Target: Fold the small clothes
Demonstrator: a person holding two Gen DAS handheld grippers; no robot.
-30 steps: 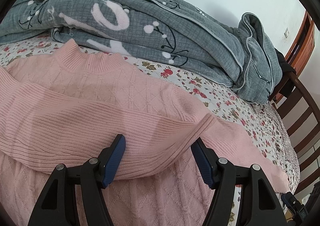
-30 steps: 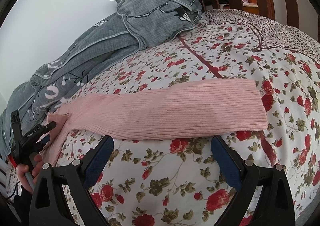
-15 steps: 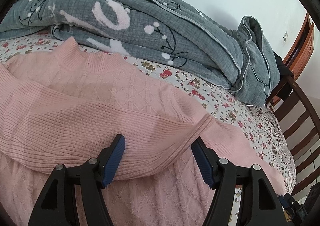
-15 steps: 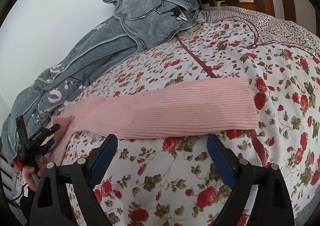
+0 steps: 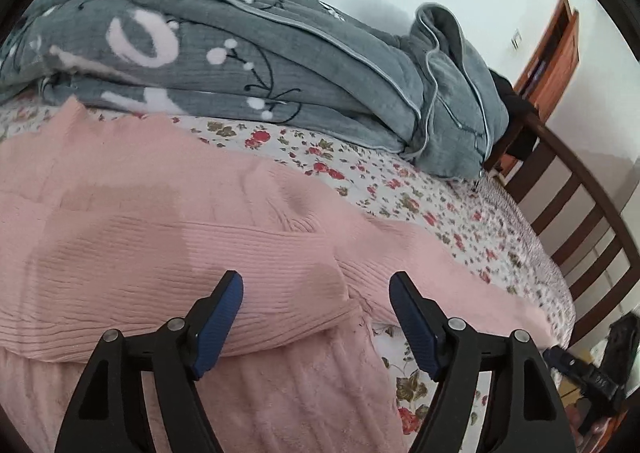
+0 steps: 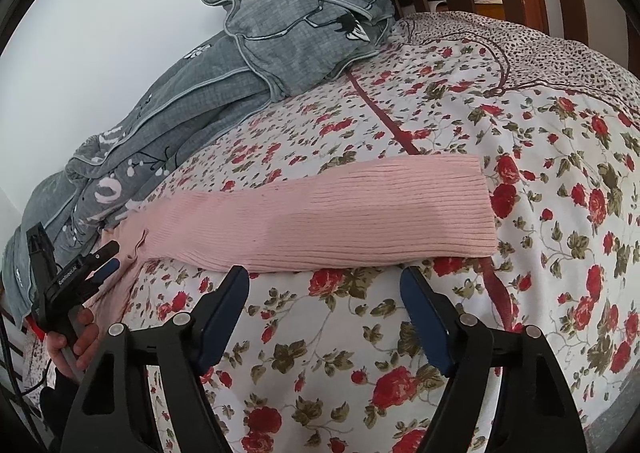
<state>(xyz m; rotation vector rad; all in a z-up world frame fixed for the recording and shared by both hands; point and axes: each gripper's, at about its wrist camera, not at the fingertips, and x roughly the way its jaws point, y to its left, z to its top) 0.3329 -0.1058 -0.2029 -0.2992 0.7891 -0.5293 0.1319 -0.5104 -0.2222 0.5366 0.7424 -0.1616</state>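
Left wrist view: the left gripper [image 5: 316, 289] is released, jaws spread over a folded ribbed sleeve of the pink sweater [image 5: 160, 213] lying on the floral bedsheet [image 5: 400, 189], gray blanket [image 5: 280, 73] beyond. Right wrist view: the right gripper [image 6: 324, 285] is released, just near of the outstretched sleeve [image 6: 360, 213].

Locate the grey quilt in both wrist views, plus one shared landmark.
Left wrist: the grey quilt fills the upper left and centre, bunched behind the pink sweater, its far end by the wooden bed frame.
Right wrist: the grey quilt runs from top centre down the left side, beyond the sweater's outstretched sleeve.
Shared landmark: the red-rose floral sheet under both.
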